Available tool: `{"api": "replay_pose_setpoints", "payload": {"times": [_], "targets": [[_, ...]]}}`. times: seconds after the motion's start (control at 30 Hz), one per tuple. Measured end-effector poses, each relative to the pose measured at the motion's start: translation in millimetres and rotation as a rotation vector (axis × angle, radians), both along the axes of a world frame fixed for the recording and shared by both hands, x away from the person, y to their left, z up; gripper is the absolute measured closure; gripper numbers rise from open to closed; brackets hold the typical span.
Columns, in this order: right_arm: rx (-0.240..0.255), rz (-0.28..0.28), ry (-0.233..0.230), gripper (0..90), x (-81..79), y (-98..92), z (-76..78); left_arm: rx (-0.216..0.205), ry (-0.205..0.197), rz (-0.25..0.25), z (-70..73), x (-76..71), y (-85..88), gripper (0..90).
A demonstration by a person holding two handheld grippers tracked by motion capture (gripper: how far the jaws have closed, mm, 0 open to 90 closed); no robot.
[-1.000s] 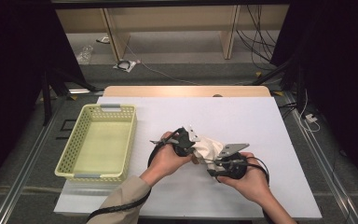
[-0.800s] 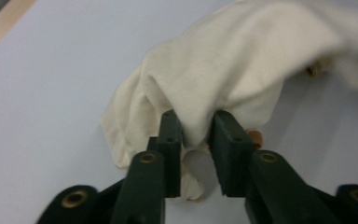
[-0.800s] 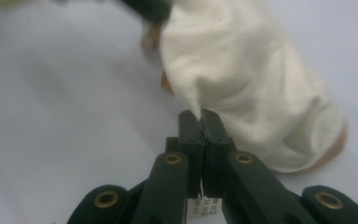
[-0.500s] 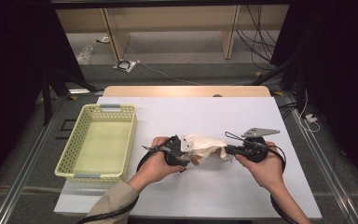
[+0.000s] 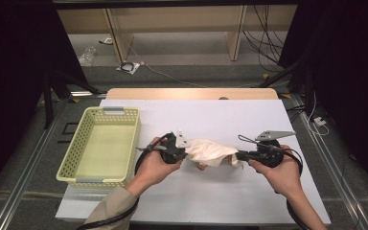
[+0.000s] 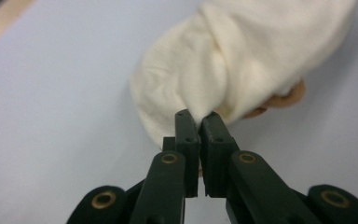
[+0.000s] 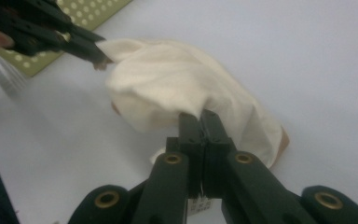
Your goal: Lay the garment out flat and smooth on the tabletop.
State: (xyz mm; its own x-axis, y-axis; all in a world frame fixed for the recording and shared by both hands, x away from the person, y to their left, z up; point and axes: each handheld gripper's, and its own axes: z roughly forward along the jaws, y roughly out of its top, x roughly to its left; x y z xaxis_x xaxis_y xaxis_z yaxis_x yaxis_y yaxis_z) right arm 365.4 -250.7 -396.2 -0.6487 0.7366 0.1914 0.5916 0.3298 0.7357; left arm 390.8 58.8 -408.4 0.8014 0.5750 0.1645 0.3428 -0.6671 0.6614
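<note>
I had the crumpled cream-white cloth garment [image 5: 212,152] pinched from both ends over the middle of the white table sheet [image 5: 211,120], w/ my left gripper [image 5: 184,152] clamped on its left edge and my right gripper [image 5: 239,155] clamped on its right edge. In the left gripper view the jaws sat nearly together w/ a fold of the cloth [image 6: 228,60] caught between the tips; they'd just been closing onto it. The right gripper view showed the same: jaws all but touching, fabric [image 7: 177,88] nipped between them, the left gripper [image 7: 95,56] biting the far corner. A tan patch peeked out under the cloth; couldn't tell what it was. My read: this was the spread-out step, cloth bunched and sagging between the two grips, prob. lifted partly off the sheet. Next move would call for drawing the hands apart evenly, enough to flatten it w/o letting a thin fold slip out. The pale yellow-green perforated plastic basket [image 5: 84,143] stood empty, well apart on my left, not in the way; the trailing cables by my wrists were the only snag risk.
</note>
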Motion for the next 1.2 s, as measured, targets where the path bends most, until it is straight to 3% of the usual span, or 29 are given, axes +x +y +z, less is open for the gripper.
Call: {"api": "replay_pose_setpoints", "payload": {"times": [0.13,0.27,0.5,0.63,0.7,0.8,0.9,1.0,1.07,1.1,1.2], "targets": [[0.002,0.008,0.002,89.4,-5.1,-6.0,16.1,-0.040,-0.043,0.028,30.5,-4.9,15.2,86.0],[0.013,-0.008,0.000,89.3,-4.3,-11.2,24.3,-0.049,-0.048,0.068,37.5,3.9,24.7,85.9],[0.024,-0.018,0.025,89.3,7.3,-11.7,16.8,-0.017,-0.004,0.114,12.0,25.9,19.7,85.6],[0.019,-0.088,0.032,89.2,22.5,-18.8,5.8,0.025,0.000,0.132,-9.1,38.7,12.1,81.0],[-0.024,-0.133,0.041,88.6,31.3,-22.0,-7.5,0.065,-0.010,0.113,-18.6,39.9,6.0,70.3],[-0.114,-0.146,0.059,86.0,36.3,-23.4,-27.9,0.082,-0.038,0.091,-26.6,35.2,2.4,54.8],[-0.213,-0.142,0.076,75.4,36.8,-27.0,-41.4,0.102,-0.056,0.063,-27.0,27.0,5.8,48.8],[-0.290,-0.126,0.006,69.3,29.7,-28.0,-36.3,0.102,-0.057,0.016,-25.7,15.1,7.8,47.8],[-0.329,-0.092,-0.077,67.6,21.0,-22.7,-26.5,0.080,-0.027,-0.063,-27.4,3.7,2.9,48.1],[-0.326,-0.055,-0.110,67.5,16.8,-18.2,-22.4,0.074,-0.011,-0.090,-28.8,-0.2,-0.6,48.0],[-0.271,0.055,-0.118,66.3,5.3,2.6,-17.5,0.080,-0.004,-0.122,-35.2,-5.4,-11.2,47.2]]}}
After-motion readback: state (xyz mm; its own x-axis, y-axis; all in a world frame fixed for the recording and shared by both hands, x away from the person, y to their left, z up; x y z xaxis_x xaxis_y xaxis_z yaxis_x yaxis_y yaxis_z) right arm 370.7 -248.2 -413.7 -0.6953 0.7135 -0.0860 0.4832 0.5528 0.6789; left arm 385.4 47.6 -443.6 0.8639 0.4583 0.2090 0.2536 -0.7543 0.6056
